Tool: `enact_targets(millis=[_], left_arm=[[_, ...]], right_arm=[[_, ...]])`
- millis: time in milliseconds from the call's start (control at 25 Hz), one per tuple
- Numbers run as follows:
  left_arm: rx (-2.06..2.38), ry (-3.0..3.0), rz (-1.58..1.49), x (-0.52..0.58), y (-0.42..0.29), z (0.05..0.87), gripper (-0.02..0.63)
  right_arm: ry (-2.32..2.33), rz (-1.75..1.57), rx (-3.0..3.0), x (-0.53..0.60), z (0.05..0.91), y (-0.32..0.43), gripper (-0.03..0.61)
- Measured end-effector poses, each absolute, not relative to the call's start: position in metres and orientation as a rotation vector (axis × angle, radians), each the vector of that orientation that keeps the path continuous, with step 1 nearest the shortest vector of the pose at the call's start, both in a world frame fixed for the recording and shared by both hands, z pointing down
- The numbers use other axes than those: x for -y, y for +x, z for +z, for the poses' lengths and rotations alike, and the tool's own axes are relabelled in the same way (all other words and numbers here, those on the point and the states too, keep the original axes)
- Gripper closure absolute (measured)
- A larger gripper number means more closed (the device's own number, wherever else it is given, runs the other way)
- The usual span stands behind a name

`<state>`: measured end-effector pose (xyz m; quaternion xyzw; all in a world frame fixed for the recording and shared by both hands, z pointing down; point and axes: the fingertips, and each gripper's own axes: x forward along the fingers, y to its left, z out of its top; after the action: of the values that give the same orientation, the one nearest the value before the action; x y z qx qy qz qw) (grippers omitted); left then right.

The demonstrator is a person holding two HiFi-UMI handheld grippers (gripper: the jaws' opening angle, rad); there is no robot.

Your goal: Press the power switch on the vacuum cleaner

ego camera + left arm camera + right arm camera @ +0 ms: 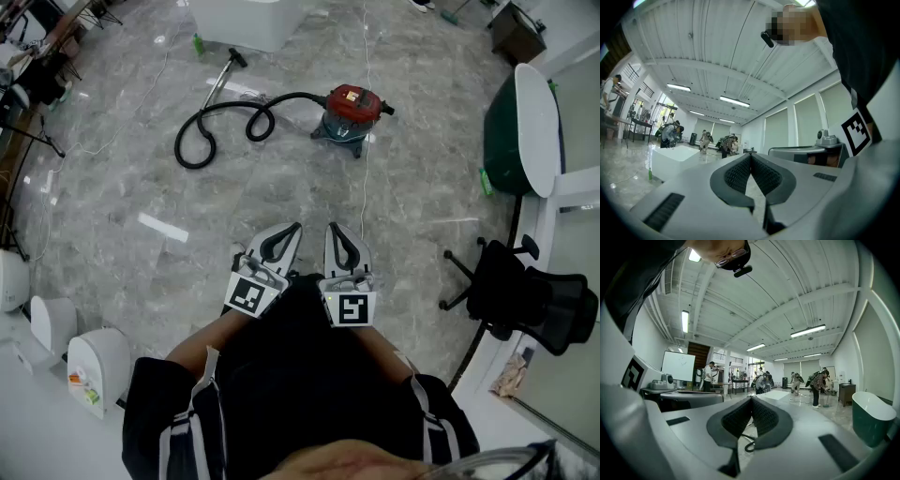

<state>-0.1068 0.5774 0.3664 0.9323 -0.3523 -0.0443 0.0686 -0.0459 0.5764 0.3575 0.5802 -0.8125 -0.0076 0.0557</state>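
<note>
Currently left gripper [296, 228] and right gripper [331, 228] hover side by side at the waist, fingers [736, 176] pressed together, empty.

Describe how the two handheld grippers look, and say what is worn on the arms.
The left gripper and the right gripper match: pale grey shells, each with two curved jaws lined with dark, dimpled pads. Each carries a white cube printed with black square markers. No cables show on either. The sleeves are black with pale stripes.

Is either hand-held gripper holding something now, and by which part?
Nothing is held: the left hand-held gripper and the right hand-held gripper are both shut and empty.
</note>
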Motion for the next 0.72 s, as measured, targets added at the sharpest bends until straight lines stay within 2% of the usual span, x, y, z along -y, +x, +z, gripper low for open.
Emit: enact_targets(millis=[200, 720], left_arm=[[1.122, 2.734, -0.218, -0.547, -0.117, 0.357, 0.595], [0.943, 2.8, -0.234, -0.493, -0.058, 0.353, 0.595]], right_arm=[[1.797, 0.104, 2.548, -0.566, 0.353, -0.041, 0.562], [1.963, 0.161, 2.415, -0.52, 0.36, 0.023, 0.561]])
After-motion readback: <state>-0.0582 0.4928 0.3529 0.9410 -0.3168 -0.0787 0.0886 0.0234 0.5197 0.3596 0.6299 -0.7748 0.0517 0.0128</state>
